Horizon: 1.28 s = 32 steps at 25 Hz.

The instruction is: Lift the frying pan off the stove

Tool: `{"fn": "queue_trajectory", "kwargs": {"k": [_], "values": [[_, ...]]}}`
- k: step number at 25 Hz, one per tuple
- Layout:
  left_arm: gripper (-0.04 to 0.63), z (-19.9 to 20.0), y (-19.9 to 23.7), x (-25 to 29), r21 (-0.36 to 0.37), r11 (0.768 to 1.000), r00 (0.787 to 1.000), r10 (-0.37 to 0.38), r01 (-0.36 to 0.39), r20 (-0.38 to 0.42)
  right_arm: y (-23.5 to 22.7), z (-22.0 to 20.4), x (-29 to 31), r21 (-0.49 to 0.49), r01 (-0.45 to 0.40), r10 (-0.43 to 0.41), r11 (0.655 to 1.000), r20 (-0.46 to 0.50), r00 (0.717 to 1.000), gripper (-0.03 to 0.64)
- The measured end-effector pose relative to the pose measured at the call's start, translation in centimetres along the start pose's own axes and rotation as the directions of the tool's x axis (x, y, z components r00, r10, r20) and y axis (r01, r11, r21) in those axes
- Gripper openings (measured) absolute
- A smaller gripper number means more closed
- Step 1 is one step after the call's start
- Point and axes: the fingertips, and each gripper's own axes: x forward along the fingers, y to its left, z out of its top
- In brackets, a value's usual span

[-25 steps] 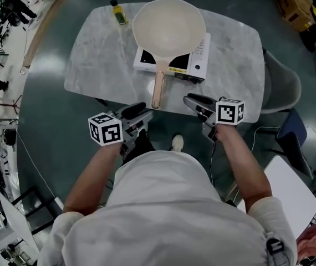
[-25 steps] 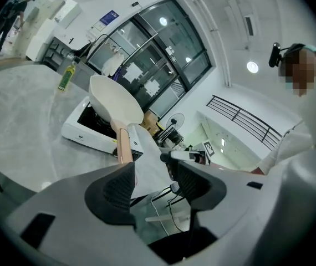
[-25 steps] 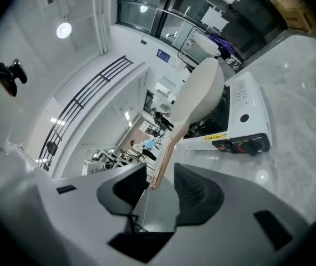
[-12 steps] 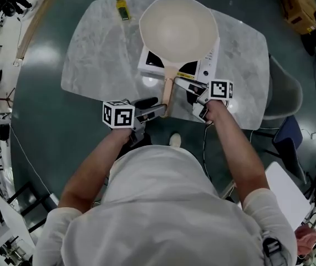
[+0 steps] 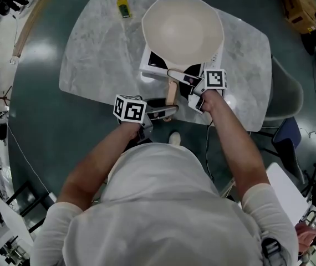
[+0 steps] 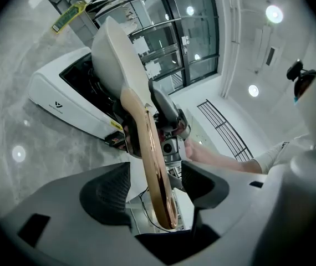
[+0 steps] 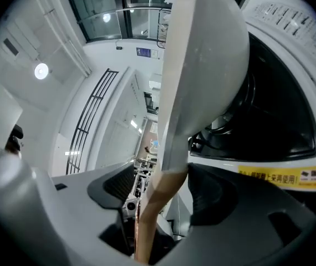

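Observation:
A cream frying pan [image 5: 183, 29] sits on a white induction stove [image 5: 151, 66], its wooden handle [image 5: 172, 91] pointing toward me. My left gripper [image 5: 166, 111] reaches the handle's end from the left. The handle [image 6: 158, 182] runs between its pads, which do not press on it. My right gripper [image 5: 181, 78] comes in from the right at the handle's root. The handle [image 7: 152, 204] passes between its open jaws, below the pan [image 7: 202, 54]. Both grippers' jaws have just been opening.
A small yellow bottle [image 5: 123, 4] stands at the far left of the marble table [image 5: 91, 54]. The stove's control panel [image 5: 216, 57] lies right of the pan. A grey chair [image 5: 283, 87] stands at the table's right. The table's near edge runs just under my left gripper.
Both grippers moved from the table's near edge up to the pan's handle and now straddle it, their jaws wider apart. The pan has not moved on the stove.

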Motion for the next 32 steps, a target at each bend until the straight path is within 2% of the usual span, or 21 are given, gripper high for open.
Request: {"fn": "queue_trajectory", "kwargs": {"k": [2, 5, 9, 13, 15, 18, 19, 21, 27, 32], "values": [[0.278, -0.1, 0.1, 0.3, -0.014, 1.0, 1.0, -0.017, 0.017, -0.007, -0.1, 0.1, 0.3, 0.003, 0.002, -0.002, 1.0, -0.007, 1.0, 0.308], [0.276, -0.2, 0.6, 0.8, -0.046, 0.998, 0.998, -0.052, 0.051, -0.023, 0.4, 0.5, 1.5, 0.003, -0.048, 0.048, 0.999, -0.014, 0.999, 0.302], [0.276, -0.3, -0.1, 1.6, -0.103, 0.986, 0.99, -0.133, 0.128, -0.046, 0.1, 0.7, 2.7, 0.014, -0.064, 0.065, 0.998, -0.026, 0.998, 0.287], [0.266, -0.6, -0.2, 2.3, -0.134, 0.978, 0.983, -0.17, 0.159, -0.075, 0.3, 0.7, 3.2, 0.024, -0.081, 0.082, 0.996, -0.031, 0.996, 0.267], [0.24, -0.8, -0.2, 2.6, -0.152, 0.974, 0.98, -0.183, 0.169, -0.083, 0.3, 0.7, 3.4, 0.026, -0.083, 0.084, 0.996, -0.032, 0.996, 0.236], [0.144, -0.7, -0.7, 3.3, -0.179, 0.963, 0.971, -0.219, 0.2, -0.091, 0.1, 0.8, 3.2, 0.03, -0.08, 0.081, 0.996, -0.031, 0.996, 0.188], [0.109, -0.7, -0.9, 3.5, -0.179, 0.962, 0.969, -0.226, 0.206, -0.096, -0.1, 0.8, 3.1, 0.031, -0.073, 0.074, 0.997, -0.031, 0.997, 0.16], [0.075, -0.7, -1.1, 3.6, -0.163, 0.965, 0.969, -0.225, 0.206, -0.106, -0.3, 0.8, 3.2, 0.035, -0.067, 0.068, 0.997, -0.033, 0.997, 0.147], [0.069, -0.8, -1.6, 3.3, -0.149, 0.969, 0.97, -0.214, 0.197, -0.113, 0.1, 0.7, 3.4, 0.048, -0.061, 0.062, 0.997, -0.017, 0.998, 0.153], [0.075, 0.5, -2.7, 2.9, -0.139, 0.965, 0.968, -0.236, 0.222, -0.088, 0.7, 1.7, 3.4, 0.067, -0.089, 0.087, 0.994, 0.022, 0.996, 0.155]]}}
